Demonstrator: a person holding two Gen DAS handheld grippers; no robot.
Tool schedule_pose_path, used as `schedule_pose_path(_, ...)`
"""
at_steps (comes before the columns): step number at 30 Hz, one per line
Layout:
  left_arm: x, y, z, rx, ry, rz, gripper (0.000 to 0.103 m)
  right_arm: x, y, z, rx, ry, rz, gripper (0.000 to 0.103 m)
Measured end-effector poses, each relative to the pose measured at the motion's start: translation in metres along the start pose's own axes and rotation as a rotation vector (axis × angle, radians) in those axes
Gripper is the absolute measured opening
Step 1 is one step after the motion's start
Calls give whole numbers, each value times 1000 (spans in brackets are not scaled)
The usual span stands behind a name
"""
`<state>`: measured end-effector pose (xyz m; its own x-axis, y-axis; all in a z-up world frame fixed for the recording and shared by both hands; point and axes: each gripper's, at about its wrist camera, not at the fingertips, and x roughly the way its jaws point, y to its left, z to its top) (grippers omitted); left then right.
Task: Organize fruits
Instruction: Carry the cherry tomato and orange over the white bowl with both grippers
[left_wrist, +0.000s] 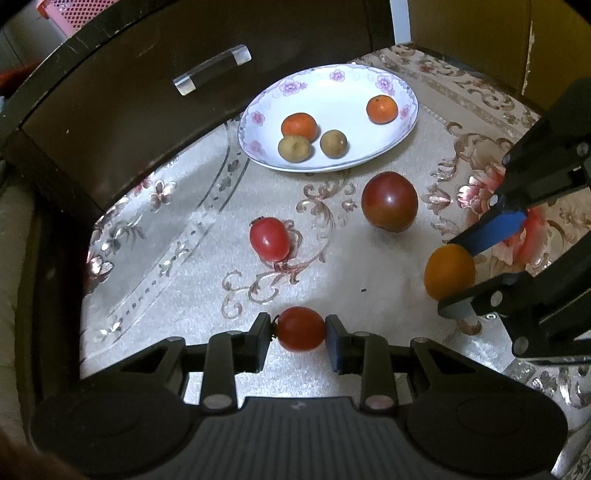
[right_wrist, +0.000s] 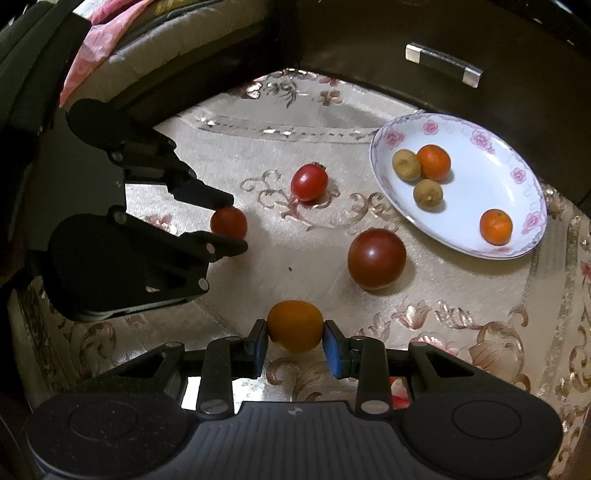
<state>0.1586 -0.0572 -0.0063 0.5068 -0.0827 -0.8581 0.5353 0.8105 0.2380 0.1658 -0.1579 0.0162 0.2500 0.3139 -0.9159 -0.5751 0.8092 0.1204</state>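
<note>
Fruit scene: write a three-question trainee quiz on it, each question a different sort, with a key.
1. True or false: the left gripper is shut on a small red tomato.
2. Multiple choice: what does the right gripper hold? A) a brown fruit B) the orange fruit C) the plate
3. How many fruits lie on the plate?

Key:
1. True; the pads press both its sides.
2. B.
3. Four: two oranges and two brown fruits. The big red tomato and another small tomato sit loose on the cloth.
</note>
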Motion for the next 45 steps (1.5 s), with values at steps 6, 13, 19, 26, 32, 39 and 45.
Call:
schedule_pose_path(6,-6,0,13,-7,-28,3,39,-8,-6,5,14,-25,-14,26)
schedule_pose_path(13,-12,0,25,-6,-55,12,39,-18,-16,10,33,-63,-34,26)
schedule_pose_path(19,-13,-1,36,-13,-76,8,39,-25,-22,15,46,-88,-50,26)
schedule_pose_path(26,-12,3,49,-35,-98,-5,39,-29,-35,23,67,-107,-74,26)
schedule_pose_path(32,-6,6,59,-49,-101,-8,39,-33,-49,31,88,-132,-93,26)
schedule_pose_path(39,-2,11,76,-69,-119,-15,39,-34,-67,41,113,-148,-117,26)
schedule_pose_path(45,11,11,96,-78,-121,-21,39,-31,-81,49,127,-154,-133,26)
